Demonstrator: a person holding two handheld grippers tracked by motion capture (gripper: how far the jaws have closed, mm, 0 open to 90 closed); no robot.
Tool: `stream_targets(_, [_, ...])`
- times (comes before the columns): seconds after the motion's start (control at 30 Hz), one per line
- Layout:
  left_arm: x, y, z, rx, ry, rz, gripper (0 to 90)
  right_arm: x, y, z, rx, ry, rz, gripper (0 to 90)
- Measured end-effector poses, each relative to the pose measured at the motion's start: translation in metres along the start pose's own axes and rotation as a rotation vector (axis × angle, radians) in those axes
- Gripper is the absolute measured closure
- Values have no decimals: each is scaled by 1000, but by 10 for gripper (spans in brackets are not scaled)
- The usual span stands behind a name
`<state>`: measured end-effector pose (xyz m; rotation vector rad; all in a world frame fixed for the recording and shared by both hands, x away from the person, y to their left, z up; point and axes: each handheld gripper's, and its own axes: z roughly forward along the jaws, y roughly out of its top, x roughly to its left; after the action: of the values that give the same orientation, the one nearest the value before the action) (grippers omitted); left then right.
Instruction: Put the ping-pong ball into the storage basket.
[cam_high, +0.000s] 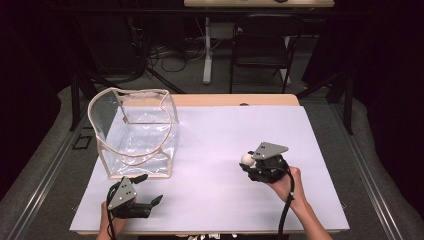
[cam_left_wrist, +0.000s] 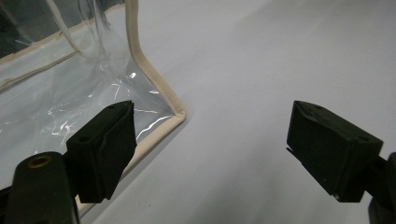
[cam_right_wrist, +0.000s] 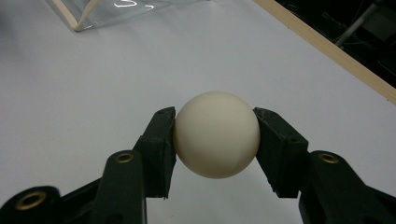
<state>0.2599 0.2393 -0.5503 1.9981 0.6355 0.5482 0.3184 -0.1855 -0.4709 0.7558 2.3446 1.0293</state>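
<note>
right gripper: jaws clamped the white ball by its sides, above the table.
left gripper: jaws open, empty; clear bag corner just beside one.
risk: round ball could have squirted out forward and rolled off.

We can read no text, label, brand, number or sign anywhere in these views. The smooth cream-white ball carries no print on the side turned to us. The clear plastic box with beige edging bears no lettering on its walls or trim that we can make out. The white sheet covering the table is plain. The grey three-cornered plates on the two grippers show only small dots, not characters. Whatever stands in the dark background beyond the table is too dim for us to read.
</note>
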Motion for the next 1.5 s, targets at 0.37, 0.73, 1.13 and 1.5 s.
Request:
stream_targets(0.37, [0,0,0,2,2,2,161,0,6,7,9,12,-13,506])
stream_targets(0.73, [0,0,0,2,-1,2,162,-3,12,13,3,18,-16,506])
stream_targets(1.13, [0,0,0,3,0,2,162,-4,24,18,-2,26,-29,506])
stream_targets(1.5, [0,0,1,4,0,3,162,-6,31,24,-2,35,-32,507])
